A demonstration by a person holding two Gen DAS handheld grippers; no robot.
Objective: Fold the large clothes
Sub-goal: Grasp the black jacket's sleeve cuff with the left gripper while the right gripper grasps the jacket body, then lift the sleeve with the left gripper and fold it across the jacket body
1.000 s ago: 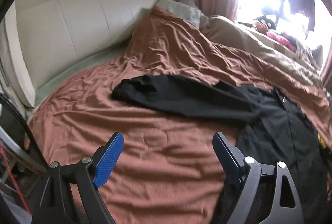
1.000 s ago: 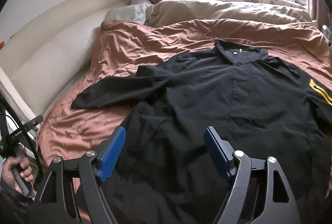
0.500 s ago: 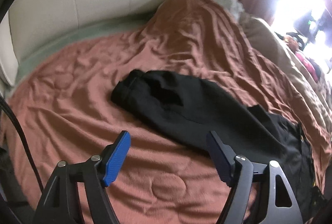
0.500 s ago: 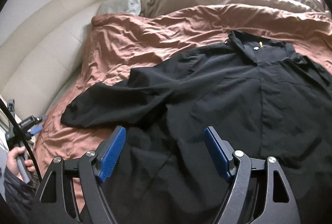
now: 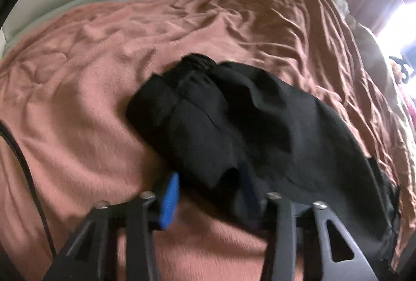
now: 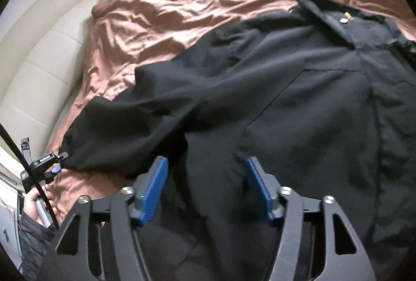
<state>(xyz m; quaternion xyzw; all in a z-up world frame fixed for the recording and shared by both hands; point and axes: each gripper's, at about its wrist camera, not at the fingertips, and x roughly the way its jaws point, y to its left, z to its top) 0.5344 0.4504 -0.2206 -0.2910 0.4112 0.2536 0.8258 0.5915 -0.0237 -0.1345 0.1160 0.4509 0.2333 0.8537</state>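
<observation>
Black long-sleeved jacket [image 6: 299, 104] lay spread on the rumpled pink-brown bedcover [image 5: 78, 99]. Left gripper [image 5: 208, 192] jaws were closing around its sleeve edge — right gripper [image 6: 205, 187] jaws closing over its body, pads not yet pressing.

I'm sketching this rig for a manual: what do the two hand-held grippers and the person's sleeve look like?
Each hand-held gripper (left, right) has black angular finger frames with triangular cut-outs, silver screw heads and ribbed blue pads. A thin black cable trails beside the left one. The sleeve is dark and quilted.
</observation>
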